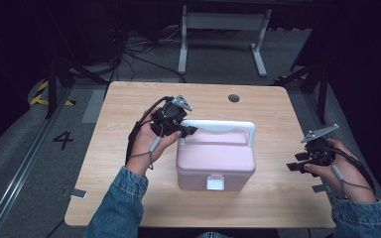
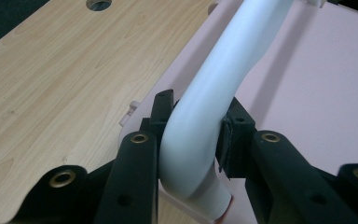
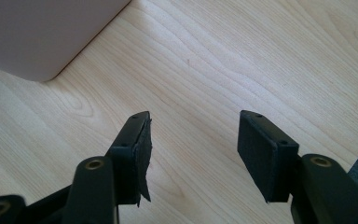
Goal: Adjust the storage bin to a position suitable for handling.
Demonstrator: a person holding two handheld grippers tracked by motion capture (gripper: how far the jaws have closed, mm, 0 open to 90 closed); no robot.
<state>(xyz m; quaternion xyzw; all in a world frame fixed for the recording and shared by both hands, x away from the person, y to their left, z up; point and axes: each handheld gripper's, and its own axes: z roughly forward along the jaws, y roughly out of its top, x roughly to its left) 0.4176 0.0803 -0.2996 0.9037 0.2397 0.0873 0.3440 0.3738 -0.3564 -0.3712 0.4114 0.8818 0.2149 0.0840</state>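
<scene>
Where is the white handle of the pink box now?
In the high view the white handle stands up over the pink box at mid-table; the left claw grips its left end.

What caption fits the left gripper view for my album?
The left tool clamps the white handle of a pink box on a wooden table.

Pink box (image 1: pixel 216 161) w/ white handle (image 1: pixel 218 126), black fingers (image 3: pixel 261 149), pale woodgrain table (image 1: pixel 129 144)

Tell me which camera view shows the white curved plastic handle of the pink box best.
The high view: the white curved plastic handle appears whole, standing up over the pink plastic box, with the left tongs closed on its left corner. The left gripper view shows that gripped bend close up. The right gripper view shows a box corner.
</scene>
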